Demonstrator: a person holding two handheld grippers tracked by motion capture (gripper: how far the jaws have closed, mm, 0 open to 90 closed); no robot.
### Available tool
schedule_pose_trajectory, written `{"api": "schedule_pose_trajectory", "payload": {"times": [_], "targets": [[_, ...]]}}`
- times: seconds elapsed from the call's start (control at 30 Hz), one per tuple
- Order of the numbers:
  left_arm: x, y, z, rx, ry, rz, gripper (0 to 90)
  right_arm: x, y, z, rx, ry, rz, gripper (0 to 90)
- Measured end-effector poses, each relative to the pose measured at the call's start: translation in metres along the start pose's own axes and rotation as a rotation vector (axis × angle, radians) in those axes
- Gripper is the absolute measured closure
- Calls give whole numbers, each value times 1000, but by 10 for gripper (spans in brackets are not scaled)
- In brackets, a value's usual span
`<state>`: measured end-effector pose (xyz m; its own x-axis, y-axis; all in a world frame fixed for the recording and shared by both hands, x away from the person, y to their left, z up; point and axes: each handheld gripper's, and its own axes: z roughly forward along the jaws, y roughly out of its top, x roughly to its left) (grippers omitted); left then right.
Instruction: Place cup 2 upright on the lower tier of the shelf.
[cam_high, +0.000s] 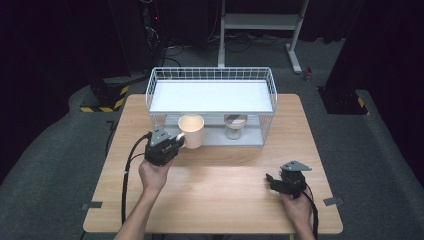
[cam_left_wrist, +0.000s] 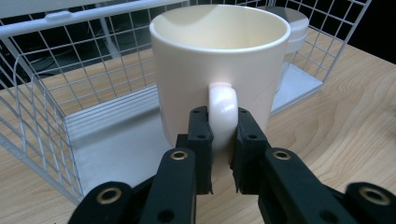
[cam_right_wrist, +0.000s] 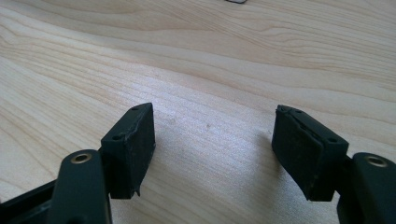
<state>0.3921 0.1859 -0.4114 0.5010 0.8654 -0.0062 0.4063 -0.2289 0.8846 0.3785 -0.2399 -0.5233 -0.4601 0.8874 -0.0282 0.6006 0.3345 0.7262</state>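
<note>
A cream mug (cam_high: 191, 131) is upright at the front left of the white wire rack (cam_high: 210, 75), its handle turned toward me. My left gripper (cam_high: 180, 140) is shut on that handle. In the left gripper view the two black pads (cam_left_wrist: 201, 135) press on either side of the handle of the mug (cam_left_wrist: 219, 56). I cannot tell whether the mug's base rests on anything. My right gripper (cam_high: 270, 179) lies low over the table at the front right. Its jaws stand apart with nothing between them, above bare wood, in the right gripper view (cam_right_wrist: 215, 135).
The rack has a white top shelf and a grey lower tray (cam_left_wrist: 116, 140). A small clear container with a pale lid (cam_high: 235, 126) stands on the lower tray, right of the mug. The wooden table (cam_high: 225, 200) stretches between my hands. Dark floor and stands surround it.
</note>
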Motion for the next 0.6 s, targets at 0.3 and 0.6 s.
{"api": "schedule_pose_trajectory", "payload": {"times": [0.3, 0.6], "targets": [[3, 0, 7, -1, 13, -10, 803, 0, 0, 0, 0, 0, 0, 304], [5, -1, 15, -6, 27, -16, 802, 0, 0, 0, -1, 2, 0, 304]]}}
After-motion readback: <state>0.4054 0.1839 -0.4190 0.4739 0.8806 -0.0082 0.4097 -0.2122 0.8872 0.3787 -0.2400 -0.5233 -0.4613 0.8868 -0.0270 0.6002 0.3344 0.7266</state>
